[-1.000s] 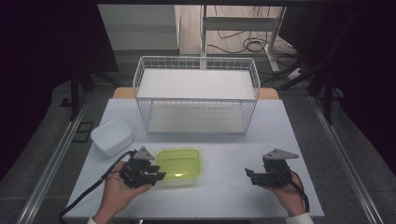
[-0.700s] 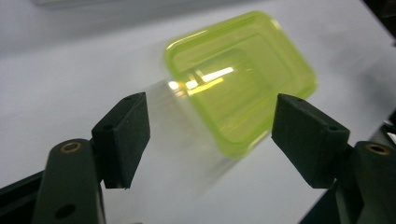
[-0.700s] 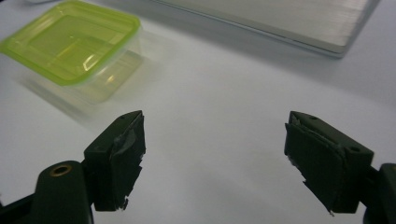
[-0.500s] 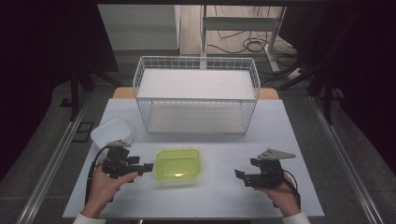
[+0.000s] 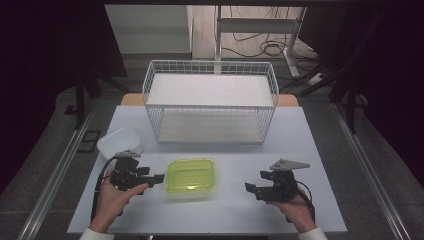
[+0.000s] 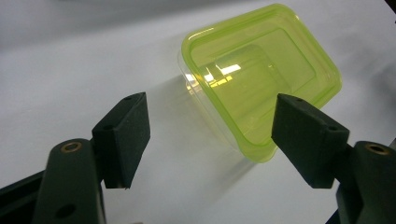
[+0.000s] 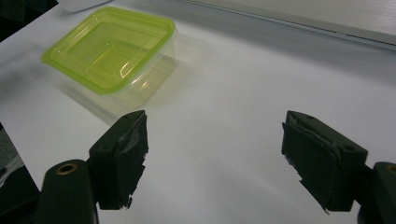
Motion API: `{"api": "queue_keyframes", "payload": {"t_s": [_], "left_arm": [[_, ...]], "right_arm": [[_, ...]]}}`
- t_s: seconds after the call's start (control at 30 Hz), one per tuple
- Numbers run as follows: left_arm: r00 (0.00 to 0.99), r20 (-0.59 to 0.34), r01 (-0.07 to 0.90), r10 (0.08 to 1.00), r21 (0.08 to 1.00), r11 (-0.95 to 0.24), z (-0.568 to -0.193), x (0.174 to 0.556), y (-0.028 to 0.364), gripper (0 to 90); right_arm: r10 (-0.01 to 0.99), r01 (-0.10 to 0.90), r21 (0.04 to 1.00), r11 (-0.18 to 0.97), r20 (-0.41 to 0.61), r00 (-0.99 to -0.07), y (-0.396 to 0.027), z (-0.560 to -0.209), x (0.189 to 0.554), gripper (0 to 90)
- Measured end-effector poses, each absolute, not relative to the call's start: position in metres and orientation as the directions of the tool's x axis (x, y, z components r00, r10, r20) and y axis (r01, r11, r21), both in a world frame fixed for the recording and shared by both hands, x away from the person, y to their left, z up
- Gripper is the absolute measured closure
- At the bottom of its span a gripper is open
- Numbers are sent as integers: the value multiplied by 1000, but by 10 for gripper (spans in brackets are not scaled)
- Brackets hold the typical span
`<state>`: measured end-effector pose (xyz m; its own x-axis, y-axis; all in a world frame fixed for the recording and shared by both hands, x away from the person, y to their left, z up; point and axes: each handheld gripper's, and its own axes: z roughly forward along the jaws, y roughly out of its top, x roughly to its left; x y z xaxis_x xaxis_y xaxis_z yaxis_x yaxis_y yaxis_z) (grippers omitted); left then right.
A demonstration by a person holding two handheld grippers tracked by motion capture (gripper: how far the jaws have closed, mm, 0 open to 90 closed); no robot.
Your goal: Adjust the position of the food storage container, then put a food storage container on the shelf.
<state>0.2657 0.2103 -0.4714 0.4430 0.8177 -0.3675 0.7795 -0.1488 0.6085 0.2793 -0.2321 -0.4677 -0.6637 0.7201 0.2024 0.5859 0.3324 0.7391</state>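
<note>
A clear box with a yellow-green lid (image 5: 191,177) sits on the white table near the front, left of the middle. My left gripper (image 5: 159,178) lies level just left of it and points at it. Its jaws have just been opening and stand wide apart with nothing between them. In the left gripper view the box (image 6: 261,79) lies just beyond the pads (image 6: 123,135). My right gripper (image 5: 249,188) rests to the right of the box, open and holding nothing, a hand's width away. The right gripper view has the box (image 7: 109,46) at upper left, ahead of the gripper (image 7: 215,140).
A white wire basket (image 5: 210,100) stands at the back middle of the table (image 5: 300,150). A white plastic container (image 5: 119,141) sits at the left, just behind my left gripper. Beyond the table edges the floor carries cables and dark stands.
My left gripper has pulled back to the left from the box's left edge, and its jaws have spread. The box stays put. The right gripper has hardly moved.
</note>
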Motion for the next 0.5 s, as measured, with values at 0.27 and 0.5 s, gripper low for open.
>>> {"api": "queue_keyframes", "payload": {"t_s": [0.27, 0.5], "left_arm": [[443, -372, 776, 816, 615, -141, -470, 266, 213, 269], [448, -380, 778, 809, 611, -144, -475, 272, 212, 266]], "right_arm": [[717, 589, 740, 325, 214, -664, -228, -467, 278, 242], [722, 611, 722, 324, 229, -653, -217, -470, 286, 252]]}}
